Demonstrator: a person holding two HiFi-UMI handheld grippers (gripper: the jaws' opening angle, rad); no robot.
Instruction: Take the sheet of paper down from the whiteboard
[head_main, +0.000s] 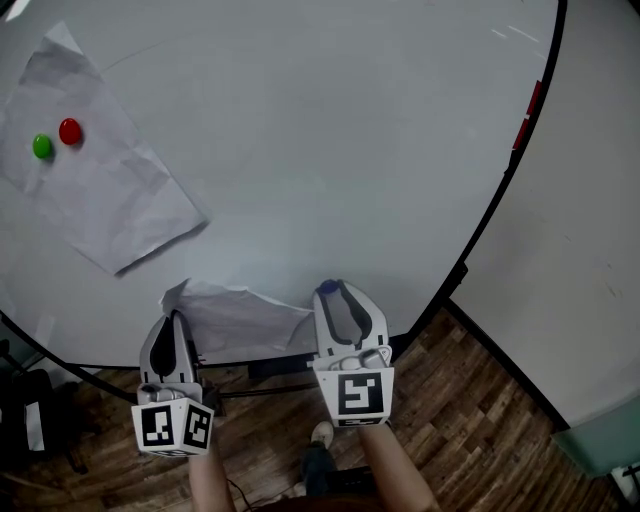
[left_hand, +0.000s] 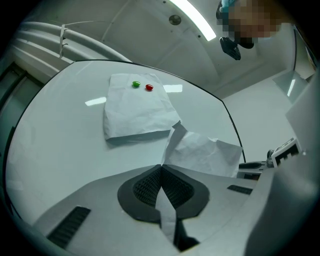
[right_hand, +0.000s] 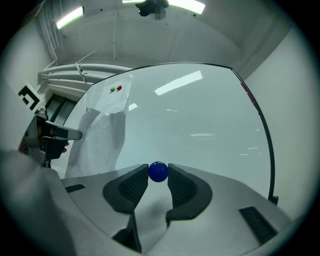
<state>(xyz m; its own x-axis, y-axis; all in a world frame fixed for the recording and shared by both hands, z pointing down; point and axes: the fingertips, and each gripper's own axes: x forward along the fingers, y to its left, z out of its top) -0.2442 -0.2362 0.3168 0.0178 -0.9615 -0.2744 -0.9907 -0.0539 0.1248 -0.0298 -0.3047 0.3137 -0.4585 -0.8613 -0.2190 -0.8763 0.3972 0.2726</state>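
Magnets, one green (head_main: 42, 146) and one red (head_main: 69, 131), pin a creased sheet (head_main: 100, 190) to the upper left of the whiteboard (head_main: 330, 150). Lower down, the left gripper (head_main: 177, 322) is clenched on a strip of a second, crumpled sheet of paper (head_main: 245, 318). This sheet spreads before the board's bottom edge, between the two grippers. The right gripper (head_main: 335, 292) grasps a small blue magnet (right_hand: 158, 171) between its pads.

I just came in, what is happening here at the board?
A person works at a whiteboard with two hand-held grippers. The left gripper has its jaws shut on a crumpled sheet, apparently off the board. The right gripper grips a blue magnet. A second sheet hangs on the board under a green magnet and a red magnet.
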